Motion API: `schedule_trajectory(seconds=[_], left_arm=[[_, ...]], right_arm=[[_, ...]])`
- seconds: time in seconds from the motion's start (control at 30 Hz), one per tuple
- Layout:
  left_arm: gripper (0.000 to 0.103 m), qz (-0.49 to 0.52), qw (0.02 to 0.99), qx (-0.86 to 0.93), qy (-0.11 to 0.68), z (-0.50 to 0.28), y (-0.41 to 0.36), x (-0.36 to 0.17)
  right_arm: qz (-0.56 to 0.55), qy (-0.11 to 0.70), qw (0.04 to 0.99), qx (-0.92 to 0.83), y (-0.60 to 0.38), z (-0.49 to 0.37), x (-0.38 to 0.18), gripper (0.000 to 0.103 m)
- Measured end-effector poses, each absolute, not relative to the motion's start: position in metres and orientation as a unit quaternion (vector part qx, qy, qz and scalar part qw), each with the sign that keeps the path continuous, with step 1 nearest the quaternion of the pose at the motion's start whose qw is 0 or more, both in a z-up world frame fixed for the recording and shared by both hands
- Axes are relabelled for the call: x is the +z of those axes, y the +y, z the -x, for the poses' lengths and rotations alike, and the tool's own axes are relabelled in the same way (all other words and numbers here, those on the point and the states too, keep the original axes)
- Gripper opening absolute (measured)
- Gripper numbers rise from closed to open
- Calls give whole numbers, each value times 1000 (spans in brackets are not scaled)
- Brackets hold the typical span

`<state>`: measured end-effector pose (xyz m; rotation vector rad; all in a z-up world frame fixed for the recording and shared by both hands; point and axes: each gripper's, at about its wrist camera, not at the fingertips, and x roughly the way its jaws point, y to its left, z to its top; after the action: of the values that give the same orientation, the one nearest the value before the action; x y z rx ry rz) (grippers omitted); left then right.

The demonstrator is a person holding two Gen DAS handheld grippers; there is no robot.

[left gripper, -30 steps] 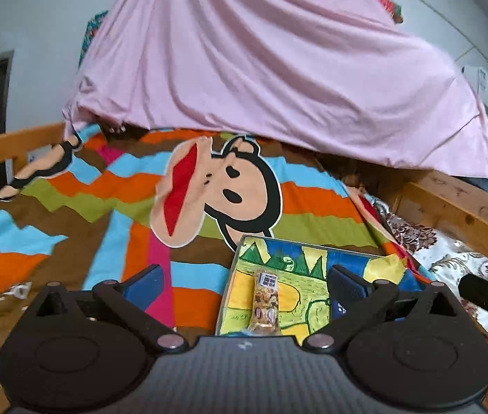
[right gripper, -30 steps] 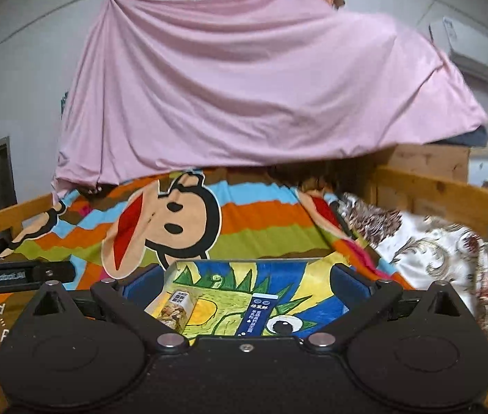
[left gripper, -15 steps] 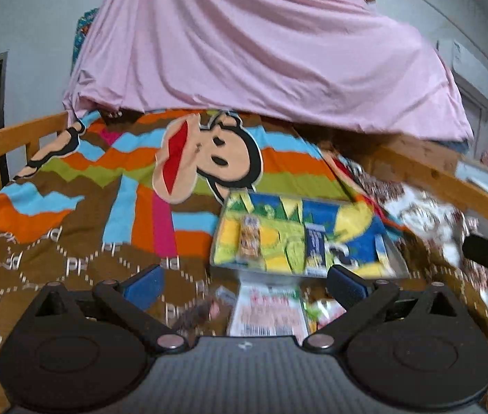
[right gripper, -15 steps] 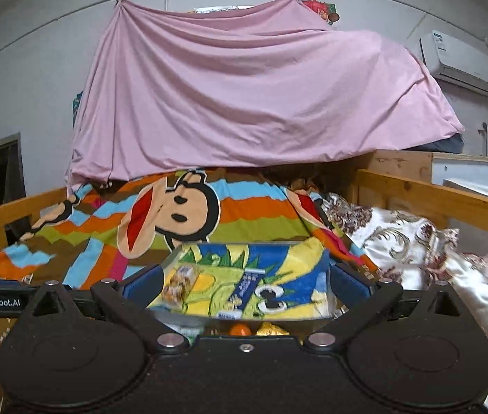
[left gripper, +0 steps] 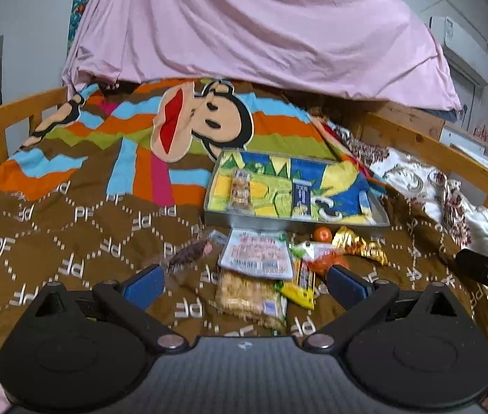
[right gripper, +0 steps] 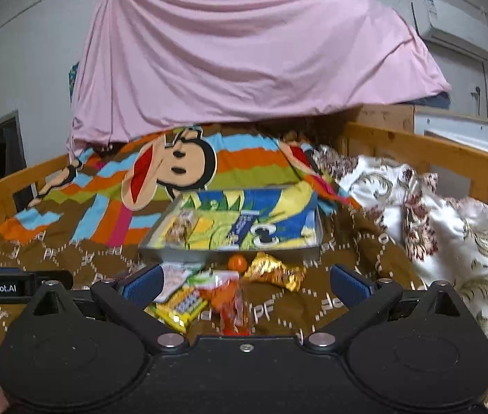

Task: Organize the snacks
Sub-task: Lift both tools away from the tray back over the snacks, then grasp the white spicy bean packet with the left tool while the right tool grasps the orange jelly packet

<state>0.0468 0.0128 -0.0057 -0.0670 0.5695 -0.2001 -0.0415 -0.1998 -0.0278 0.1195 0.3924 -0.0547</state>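
Two snacks already lie in the tray [left gripper: 378, 219] as I look through the left wrist view: a nut bar [left gripper: 240, 191] toward its left side and a blue packet [left gripper: 300, 196] near the middle, well apart from each other. The tray sits on the bed's brown blanket [left gripper: 71, 227], just beyond a loose heap of snacks. In that heap I see a white-and-red packet [left gripper: 256, 252], with a cracker pack [left gripper: 249, 296] touching its near edge, a dark bar [left gripper: 190, 253] to its left, and a yellow wrapper [left gripper: 299, 291] to its right. A small orange ball [left gripper: 321, 234] and a gold foil wrapper [left gripper: 359, 245] lie just in front of the tray's near wall. My left gripper [left gripper: 244, 281] hangs over the heap with its jaws spread wide and nothing between them. The right gripper's black body pokes in at the right edge.

From the right wrist view, my right gripper [right gripper: 244, 281] is likewise released, jaws wide, holding nothing. Between its fingers I see the yellow wrapper [right gripper: 180, 307], an orange packet [right gripper: 231, 302] beside it, the orange ball [right gripper: 237, 262] and the gold foil wrapper [right gripper: 273, 270] close to the tray [right gripper: 230, 252]. A pink sheet [right gripper: 244, 62] hangs over the far end of the bed, and a floral quilt [right gripper: 450, 227] is bunched along the right rail
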Motion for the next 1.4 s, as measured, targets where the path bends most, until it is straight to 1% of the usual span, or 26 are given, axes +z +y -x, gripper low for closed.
schedule_trajectory(seconds=[0.17, 0.43, 0.77, 1.17, 1.4], left_arm=[[102, 21, 947, -85, 310, -40, 11, -12], [102, -1, 941, -62, 333, -35, 8, -15], [102, -2, 932, -53, 357, -44, 9, -18], [102, -2, 910, -97, 402, -91, 0, -25], [102, -37, 906, -116, 405, -122, -7, -30]], right_arm=[[-56, 228, 972, -24, -196, 46, -35, 102], [-42, 281, 959, -16, -189, 38, -46, 102], [-45, 310, 950, -2, -187, 26, -52, 102], [-24, 337, 941, 31, -190, -14, -59, 102], [-2, 349, 936, 49, -189, -43, -68, 102]])
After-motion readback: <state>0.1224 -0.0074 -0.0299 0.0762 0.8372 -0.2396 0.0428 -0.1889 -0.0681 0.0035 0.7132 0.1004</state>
